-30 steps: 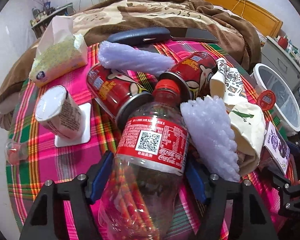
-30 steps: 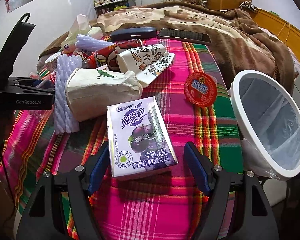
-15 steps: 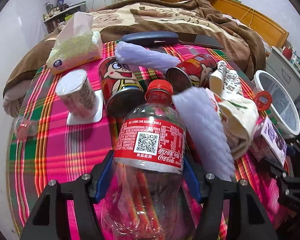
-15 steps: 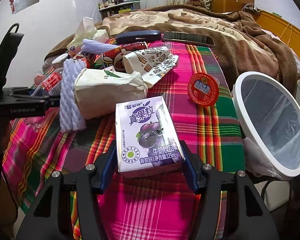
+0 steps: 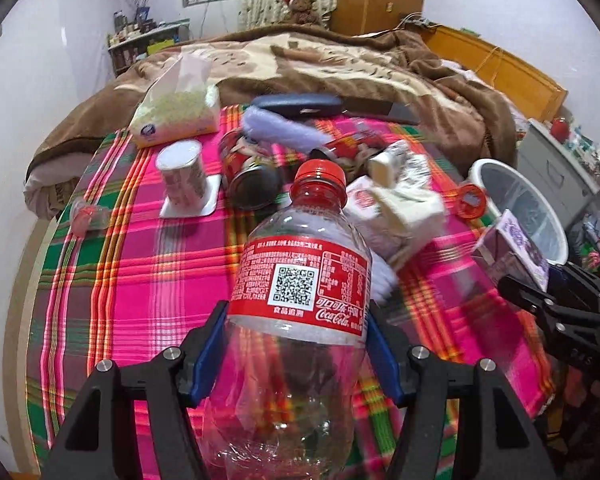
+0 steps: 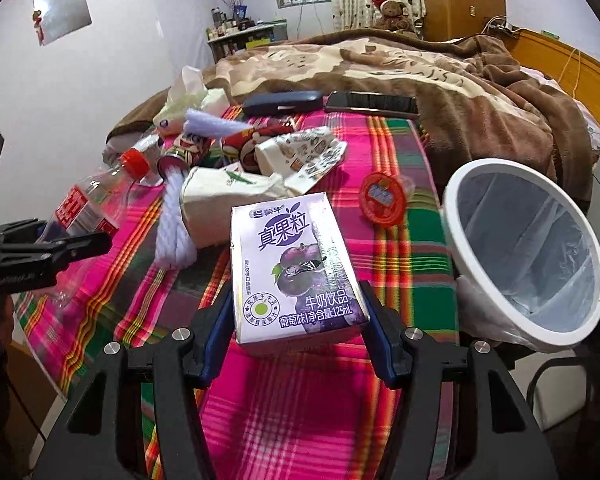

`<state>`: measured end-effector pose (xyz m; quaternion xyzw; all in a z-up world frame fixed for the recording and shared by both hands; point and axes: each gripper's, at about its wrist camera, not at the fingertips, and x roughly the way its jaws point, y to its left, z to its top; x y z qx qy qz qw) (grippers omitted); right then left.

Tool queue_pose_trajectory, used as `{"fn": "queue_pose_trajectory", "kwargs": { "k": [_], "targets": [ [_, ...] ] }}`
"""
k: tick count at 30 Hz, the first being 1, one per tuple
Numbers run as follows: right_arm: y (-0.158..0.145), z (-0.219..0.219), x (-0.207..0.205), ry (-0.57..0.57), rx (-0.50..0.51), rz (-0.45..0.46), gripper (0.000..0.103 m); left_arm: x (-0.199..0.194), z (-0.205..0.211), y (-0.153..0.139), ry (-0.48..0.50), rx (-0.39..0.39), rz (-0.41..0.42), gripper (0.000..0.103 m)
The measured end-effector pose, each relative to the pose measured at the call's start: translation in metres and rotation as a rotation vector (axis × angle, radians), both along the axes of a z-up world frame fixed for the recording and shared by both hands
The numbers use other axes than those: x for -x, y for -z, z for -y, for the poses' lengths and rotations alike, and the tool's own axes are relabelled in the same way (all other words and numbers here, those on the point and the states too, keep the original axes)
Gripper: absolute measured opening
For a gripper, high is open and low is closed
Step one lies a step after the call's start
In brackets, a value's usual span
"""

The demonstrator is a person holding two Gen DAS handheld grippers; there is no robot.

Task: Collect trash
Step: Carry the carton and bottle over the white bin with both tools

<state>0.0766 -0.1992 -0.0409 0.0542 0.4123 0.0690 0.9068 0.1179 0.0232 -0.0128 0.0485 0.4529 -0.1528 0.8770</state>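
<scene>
Here the left gripper [image 5: 296, 344] clamps an empty cola bottle [image 5: 300, 300] above the plaid tablecloth [image 5: 140, 280], up-slope from the white bin [image 6: 524, 256]. The right gripper [image 6: 298, 332] squeezes a purple milk carton [image 6: 296, 264] just beside that bin's rim, clear of the cloth.

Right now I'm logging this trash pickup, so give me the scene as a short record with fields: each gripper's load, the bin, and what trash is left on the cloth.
left gripper: shut on the clear cola bottle, red cap pointing away
right gripper: shut on the purple milk carton
bin: white-rimmed trash bin with a liner, beside the right edge of the plaid cloth
left on cloth: red cans, paper cup, red jelly cup, crumpled paper bags
not trash, likely: tissue pack, phone
</scene>
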Motion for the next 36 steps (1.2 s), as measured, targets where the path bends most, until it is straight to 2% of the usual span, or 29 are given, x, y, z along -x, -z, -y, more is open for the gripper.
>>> {"fn": "queue_pose_trajectory", "kwargs": {
  "k": [8, 16, 21, 28, 33, 36],
  "targets": [
    [-0.021, 0.028, 0.012, 0.047, -0.014, 0.058, 0.059, 0.016, 0.036, -0.026, 0.062, 0.058, 0.034, 0.064],
    [-0.036, 0.076, 0.016, 0.140, 0.019, 0.093, 0.059, 0.017, 0.102, -0.045, 0.160, 0.093, 0.072, 0.064],
    [-0.034, 0.110, 0.012, 0.207, 0.032, 0.091, 0.059, 0.004, 0.152, -0.041, 0.236, 0.110, 0.049, 0.064],
    [-0.019, 0.154, 0.001, 0.306, 0.043, 0.044, 0.060, -0.017, 0.216, -0.034, 0.309, 0.127, 0.021, 0.064],
    [-0.007, 0.175, -0.008, 0.330, 0.047, 0.010, 0.060, -0.036, 0.261, -0.020, 0.350, 0.155, -0.042, 0.064],
    [-0.001, 0.185, -0.014, 0.324, 0.055, -0.026, 0.060, -0.043, 0.289, -0.012, 0.373, 0.137, -0.043, 0.064]
  ]
}}
